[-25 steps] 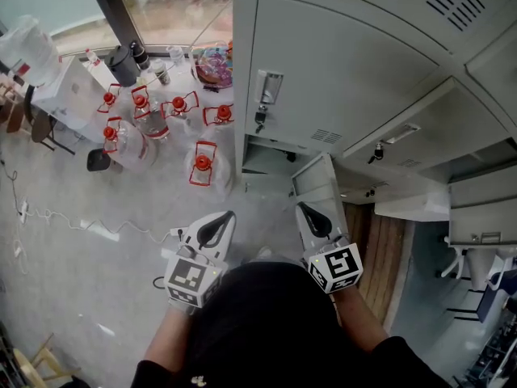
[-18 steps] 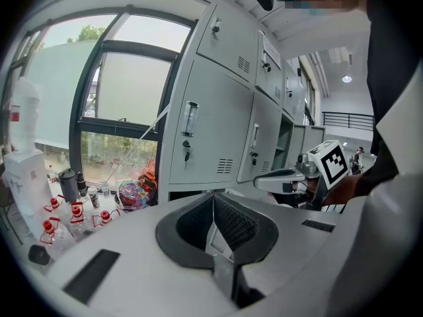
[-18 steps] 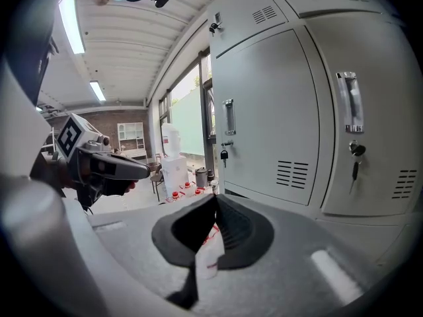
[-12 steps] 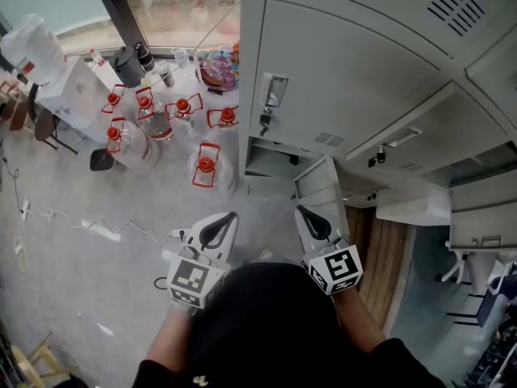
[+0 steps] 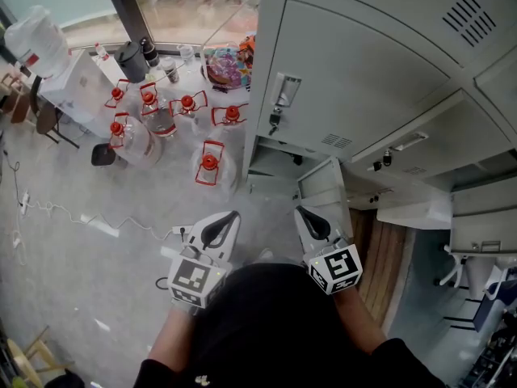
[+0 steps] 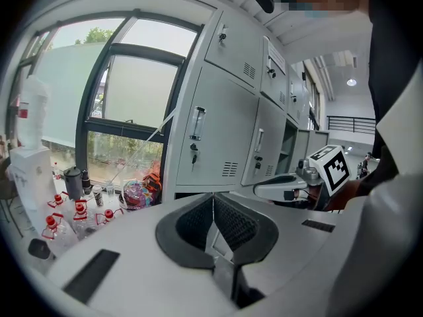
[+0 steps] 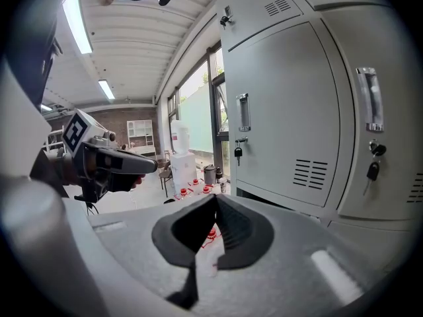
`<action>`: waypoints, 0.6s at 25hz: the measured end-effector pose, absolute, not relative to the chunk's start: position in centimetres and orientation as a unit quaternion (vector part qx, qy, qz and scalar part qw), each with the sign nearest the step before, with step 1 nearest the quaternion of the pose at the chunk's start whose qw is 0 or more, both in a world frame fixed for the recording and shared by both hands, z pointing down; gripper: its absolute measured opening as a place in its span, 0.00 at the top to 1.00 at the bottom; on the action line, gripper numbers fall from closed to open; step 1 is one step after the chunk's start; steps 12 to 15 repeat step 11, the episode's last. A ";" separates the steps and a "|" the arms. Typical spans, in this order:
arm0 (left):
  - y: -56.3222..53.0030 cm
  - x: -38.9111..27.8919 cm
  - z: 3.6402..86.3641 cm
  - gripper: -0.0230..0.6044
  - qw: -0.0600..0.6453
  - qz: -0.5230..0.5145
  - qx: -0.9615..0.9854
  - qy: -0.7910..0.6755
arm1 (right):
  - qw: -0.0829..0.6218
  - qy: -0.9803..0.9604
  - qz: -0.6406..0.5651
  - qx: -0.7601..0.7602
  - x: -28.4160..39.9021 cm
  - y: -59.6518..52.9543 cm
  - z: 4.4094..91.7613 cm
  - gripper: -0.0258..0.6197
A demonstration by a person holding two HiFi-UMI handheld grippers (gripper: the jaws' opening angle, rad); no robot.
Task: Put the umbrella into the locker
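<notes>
Two tools, left tool (image 5: 229,216) and right tool (image 5: 300,211), are hovering at waist height, each with jaws pressed together on nothing. The umbrella (image 5: 227,65), as I judge the colourful bundle, is lying on the floor by the window, just beside the locker bank (image 5: 355,63) and well apart from both. A low locker door (image 5: 321,194) is standing ajar. Judgement: spread one tool before reaching, pinch the thin shaft, and steer clear of the water bottles (image 5: 208,164).

6 red-capped water jugs (image 5: 209,166) on floor (image 5: 81,281) by window (image 5: 182,10); white cable (image 5: 50,212) nearby.

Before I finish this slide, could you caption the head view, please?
Left tool and right tool, shut and empty, facing grey lockers.
</notes>
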State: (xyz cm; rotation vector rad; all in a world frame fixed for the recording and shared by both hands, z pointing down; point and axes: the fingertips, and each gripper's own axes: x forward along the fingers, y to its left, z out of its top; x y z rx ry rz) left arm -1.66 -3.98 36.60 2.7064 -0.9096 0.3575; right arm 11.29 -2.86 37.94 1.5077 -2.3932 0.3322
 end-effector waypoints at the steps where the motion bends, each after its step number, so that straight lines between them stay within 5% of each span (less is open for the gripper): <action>1: -4.0 -1.7 36.6 0.94 0.131 0.124 0.933 -0.313 | 0.147 -0.831 0.116 0.523 11.3 -2.9 38.0 0.96; 15: -4.3 -2.2 37.1 0.94 0.134 0.126 0.931 -0.316 | 0.153 -0.831 0.121 0.521 10.9 -3.2 38.5 0.96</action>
